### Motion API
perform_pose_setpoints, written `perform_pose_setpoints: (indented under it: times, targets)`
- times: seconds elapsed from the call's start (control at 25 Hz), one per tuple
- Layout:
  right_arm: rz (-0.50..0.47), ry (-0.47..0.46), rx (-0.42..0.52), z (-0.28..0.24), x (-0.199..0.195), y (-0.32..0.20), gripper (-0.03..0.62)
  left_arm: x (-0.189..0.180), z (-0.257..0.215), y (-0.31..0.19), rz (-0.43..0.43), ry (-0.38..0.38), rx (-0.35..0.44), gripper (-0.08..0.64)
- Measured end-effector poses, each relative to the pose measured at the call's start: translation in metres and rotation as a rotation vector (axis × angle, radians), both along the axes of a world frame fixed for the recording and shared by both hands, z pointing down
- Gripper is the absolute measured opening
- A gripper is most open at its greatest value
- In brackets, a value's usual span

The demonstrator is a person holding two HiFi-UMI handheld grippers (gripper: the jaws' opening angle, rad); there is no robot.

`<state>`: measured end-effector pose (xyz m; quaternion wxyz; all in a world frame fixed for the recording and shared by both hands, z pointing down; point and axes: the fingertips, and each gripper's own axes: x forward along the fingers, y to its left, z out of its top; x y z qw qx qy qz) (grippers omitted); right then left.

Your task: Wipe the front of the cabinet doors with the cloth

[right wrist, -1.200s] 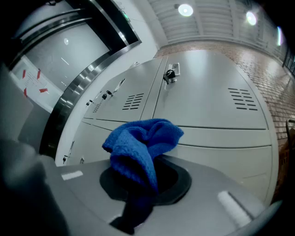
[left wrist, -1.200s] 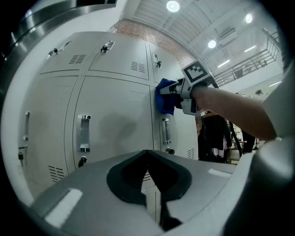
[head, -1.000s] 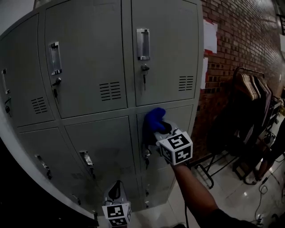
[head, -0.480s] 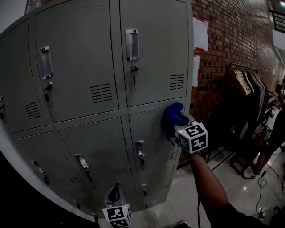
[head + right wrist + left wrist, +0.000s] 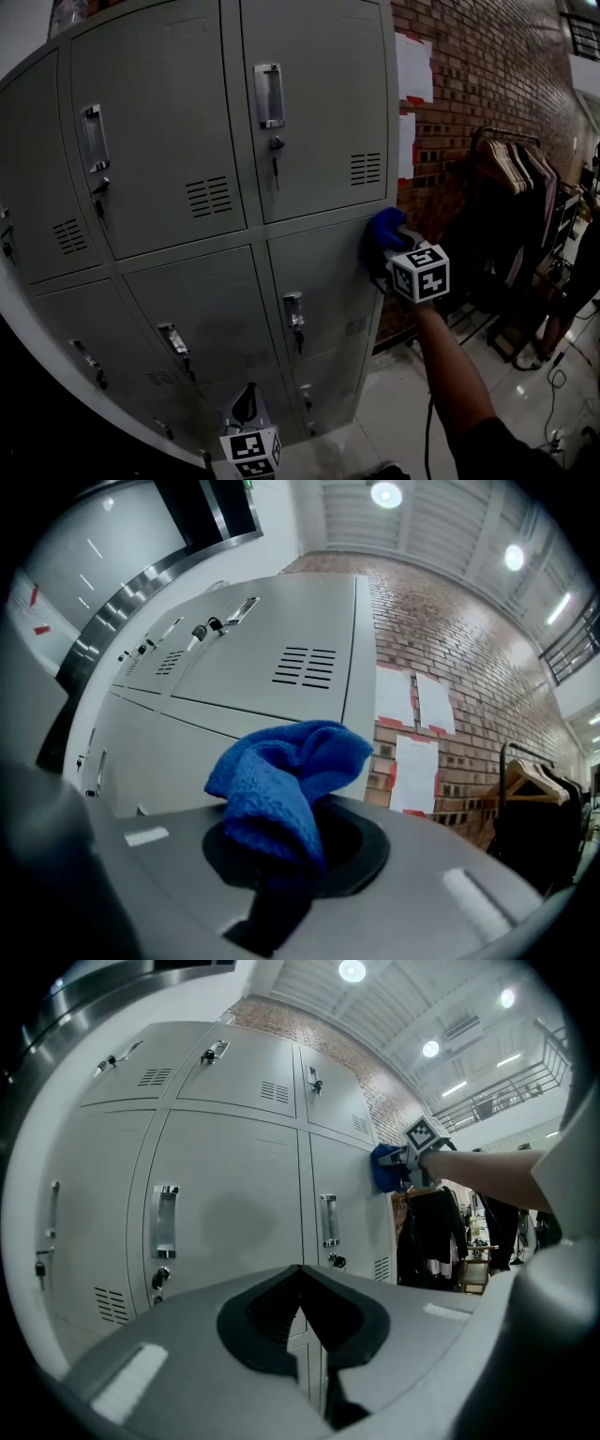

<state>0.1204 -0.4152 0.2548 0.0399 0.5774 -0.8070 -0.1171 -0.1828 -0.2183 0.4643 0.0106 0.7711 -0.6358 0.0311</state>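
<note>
Cloth (image 5: 383,231) juts from right gripper (image 5: 397,253) toward cabinet door (image 5: 319,274).

A blue cloth (image 5: 384,230) sits against grey cabinet doors (image 5: 319,112), beside a red-brown brick wall (image 5: 487,75) and black-and-white marker cubes (image 5: 419,273).

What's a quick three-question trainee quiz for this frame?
1. True or false: the left gripper holds the blue cloth.
2. Where does the right gripper hold the cloth? A) at the top-left door's handle B) at the right edge of the cabinet, just below the top-right door C) at the bottom row
3. Fill in: the wall beside the cabinet is made of ____.
Key: 1 false; 2 B; 3 brick.
</note>
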Motion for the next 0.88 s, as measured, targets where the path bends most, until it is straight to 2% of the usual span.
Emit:
perform_pose_setpoints:
  times: [0.2,0.36,0.48,0.64,0.88]
  targets:
    - [0.026,-0.006,0.01,0.001,0.003,0.002,0.057,0.003,-0.006,0.0,0.008,0.004,0.016,0.015]
    - [0.005,-0.019,0.048,-0.002,-0.019,0.019,0.057,0.004,-0.004,0.002,0.011,0.002,0.012,0.015]
    - [-0.082,-0.07,0.08,-0.007,-0.06,0.037,0.057,-0.002,-0.003,0.001,0.001,0.004,0.009,0.015]
    - [-0.202,-0.074,0.09,-0.001,-0.123,0.061,0.057,-0.002,-0.01,0.0,-0.001,0.005,0.019,0.015]
    - [-0.318,-0.065,-0.01,0.033,-0.195,0.064,0.057,-0.008,-0.011,0.006,-0.01,0.002,0.021,0.015]
